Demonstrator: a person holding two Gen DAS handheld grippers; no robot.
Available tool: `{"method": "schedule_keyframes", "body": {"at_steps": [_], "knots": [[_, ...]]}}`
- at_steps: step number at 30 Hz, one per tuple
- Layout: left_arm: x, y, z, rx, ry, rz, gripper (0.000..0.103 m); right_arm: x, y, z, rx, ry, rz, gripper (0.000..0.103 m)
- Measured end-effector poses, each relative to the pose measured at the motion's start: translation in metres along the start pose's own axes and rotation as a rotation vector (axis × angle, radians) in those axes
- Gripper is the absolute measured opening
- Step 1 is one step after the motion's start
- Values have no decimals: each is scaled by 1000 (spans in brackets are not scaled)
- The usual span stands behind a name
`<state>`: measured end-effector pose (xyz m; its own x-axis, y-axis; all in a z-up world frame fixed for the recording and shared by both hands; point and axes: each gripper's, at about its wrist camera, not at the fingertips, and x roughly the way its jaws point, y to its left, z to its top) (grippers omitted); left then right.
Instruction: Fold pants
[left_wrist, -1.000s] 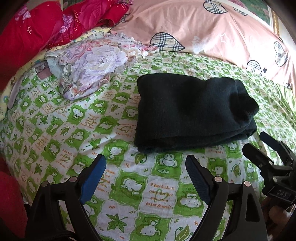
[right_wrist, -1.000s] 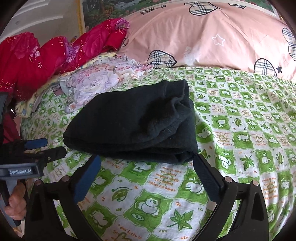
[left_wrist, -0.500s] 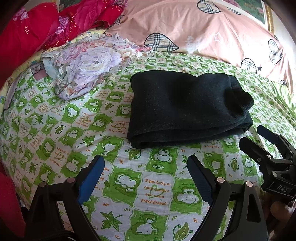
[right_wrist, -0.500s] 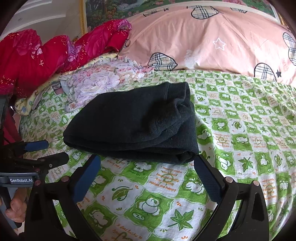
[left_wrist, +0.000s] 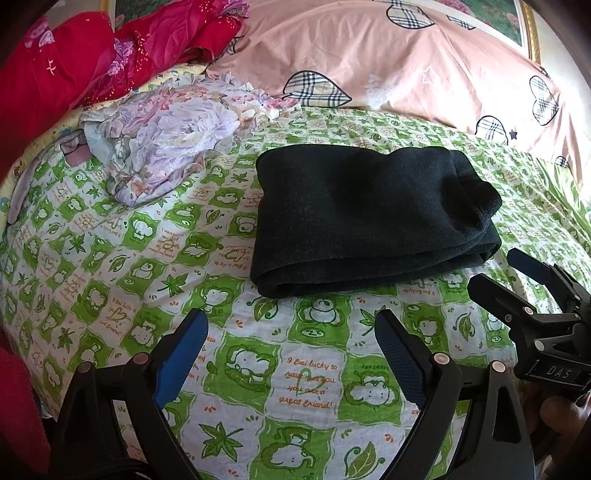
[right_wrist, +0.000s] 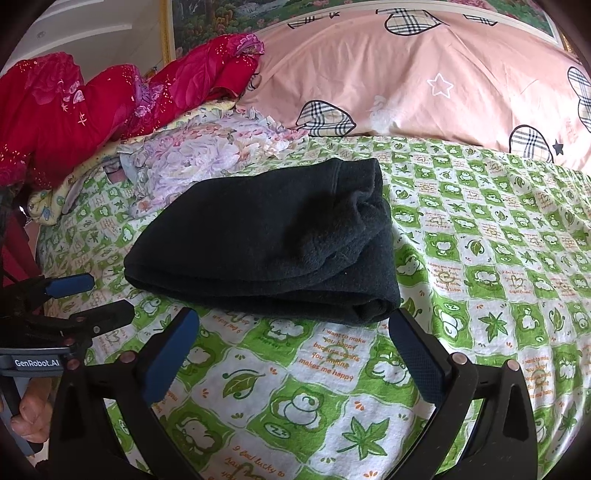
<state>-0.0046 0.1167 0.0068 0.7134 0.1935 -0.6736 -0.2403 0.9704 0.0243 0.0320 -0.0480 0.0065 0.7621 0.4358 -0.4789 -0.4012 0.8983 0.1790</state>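
The black pants (left_wrist: 365, 218) (right_wrist: 273, 240) lie folded into a thick rectangle on the green-and-white patterned bedsheet (left_wrist: 306, 373) (right_wrist: 332, 369). My left gripper (left_wrist: 291, 328) hovers open just in front of the bundle's near edge, nothing between its blue pads. My right gripper (right_wrist: 295, 328) is open too, close to the near right corner of the pants, touching nothing. In the left wrist view the right gripper (left_wrist: 513, 277) shows at the right edge; in the right wrist view the left gripper (right_wrist: 96, 295) shows at the left edge, with a hand (right_wrist: 29, 413) on its handle.
A crumpled floral garment (left_wrist: 166, 140) (right_wrist: 199, 155) lies to the left behind the pants. A red quilt (left_wrist: 92, 62) (right_wrist: 92, 103) is piled at the back left. A large pink pillow with plaid hearts (left_wrist: 406, 66) (right_wrist: 424, 81) runs along the back.
Both grippers have drawn back a little from the folded pants and stayed open. The pants have not moved.
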Motion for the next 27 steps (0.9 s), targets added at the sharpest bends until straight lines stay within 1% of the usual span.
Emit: {"method": "schedule_keyframes", "body": {"at_steps": [17, 27], "knots": [[-5, -7, 0, 30, -22, -11, 93, 0, 0, 0, 0, 1, 0, 102], [-4, -7, 1, 34, -18, -14, 93, 1, 0, -1, 1, 2, -1, 102]]}}
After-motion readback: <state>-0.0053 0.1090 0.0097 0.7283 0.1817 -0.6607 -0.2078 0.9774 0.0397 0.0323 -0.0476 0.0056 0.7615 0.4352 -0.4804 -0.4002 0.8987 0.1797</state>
